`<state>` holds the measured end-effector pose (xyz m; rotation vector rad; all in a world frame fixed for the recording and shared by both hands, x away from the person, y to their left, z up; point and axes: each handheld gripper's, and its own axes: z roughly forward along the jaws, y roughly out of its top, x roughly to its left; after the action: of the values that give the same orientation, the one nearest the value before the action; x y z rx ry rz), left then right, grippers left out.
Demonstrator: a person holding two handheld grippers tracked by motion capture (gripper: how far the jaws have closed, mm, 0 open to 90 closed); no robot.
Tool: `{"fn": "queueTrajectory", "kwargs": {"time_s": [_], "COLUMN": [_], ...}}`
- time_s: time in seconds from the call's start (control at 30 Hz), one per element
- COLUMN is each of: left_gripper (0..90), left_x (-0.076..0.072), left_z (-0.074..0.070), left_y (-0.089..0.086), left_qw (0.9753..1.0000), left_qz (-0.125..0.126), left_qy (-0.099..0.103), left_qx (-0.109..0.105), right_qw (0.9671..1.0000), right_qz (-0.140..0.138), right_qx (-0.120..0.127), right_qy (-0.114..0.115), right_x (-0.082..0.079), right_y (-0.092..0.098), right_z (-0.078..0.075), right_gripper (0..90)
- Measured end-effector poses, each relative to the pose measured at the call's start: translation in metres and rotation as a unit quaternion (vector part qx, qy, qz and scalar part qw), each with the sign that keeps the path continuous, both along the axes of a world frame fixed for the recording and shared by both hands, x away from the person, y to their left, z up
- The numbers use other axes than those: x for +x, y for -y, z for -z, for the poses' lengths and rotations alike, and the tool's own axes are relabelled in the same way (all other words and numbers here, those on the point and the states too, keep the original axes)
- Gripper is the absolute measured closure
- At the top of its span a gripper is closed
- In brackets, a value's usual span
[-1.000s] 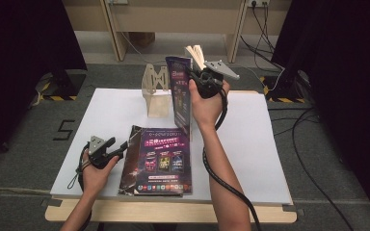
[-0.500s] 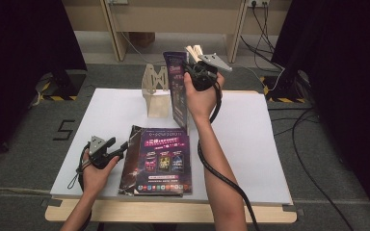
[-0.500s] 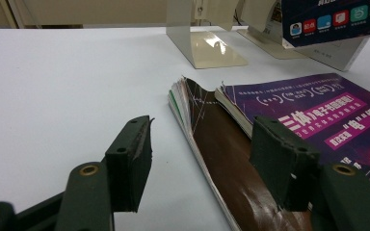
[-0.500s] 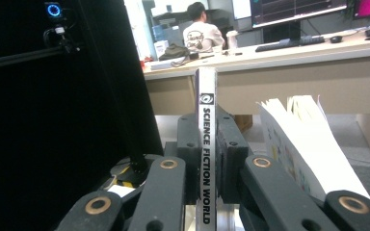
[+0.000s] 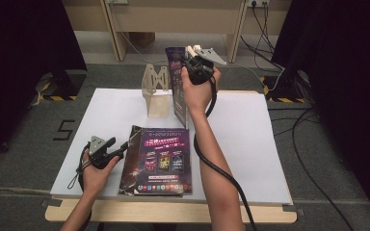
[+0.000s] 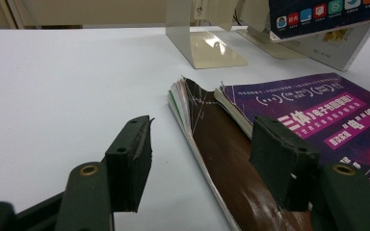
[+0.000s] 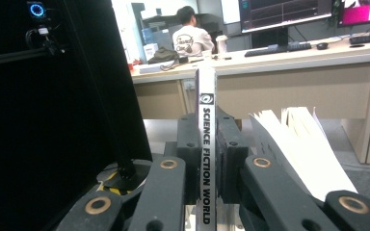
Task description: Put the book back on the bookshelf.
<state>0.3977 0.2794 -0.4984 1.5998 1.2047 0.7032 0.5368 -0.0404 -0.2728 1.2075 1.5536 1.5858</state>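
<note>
The right gripper clamps an upright purple magazine by its white "SCIENCE FICTION WORLD" spine, long axis vertical. The left gripper rests with jaws apart beside the flat magazine stack.

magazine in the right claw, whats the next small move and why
Probably ease the upright magazine left to rest against the bookend. The right claw is shut on its spine, holding it on edge just beside the stand. The left claw waits open by the stacked magazines, likely the next pick.
</note>
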Motion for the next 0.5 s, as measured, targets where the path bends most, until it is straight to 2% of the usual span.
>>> {"fn": "queueTrajectory", "kwargs": {"time_s": [0.5], "left_gripper": [39.8], "left_x": [0.000], "left_z": [0.000], "left_y": [0.001], "left_qw": [1.0000], "left_qz": [0.002], "left_qy": [0.004], "left_qx": [0.002], "right_qw": [0.9999], "right_qz": [0.010], "right_qx": [-0.003], "right_qy": [-0.002], "right_x": [0.019], "right_y": [-0.007], "right_z": [0.003], "right_gripper": [83.5]}}
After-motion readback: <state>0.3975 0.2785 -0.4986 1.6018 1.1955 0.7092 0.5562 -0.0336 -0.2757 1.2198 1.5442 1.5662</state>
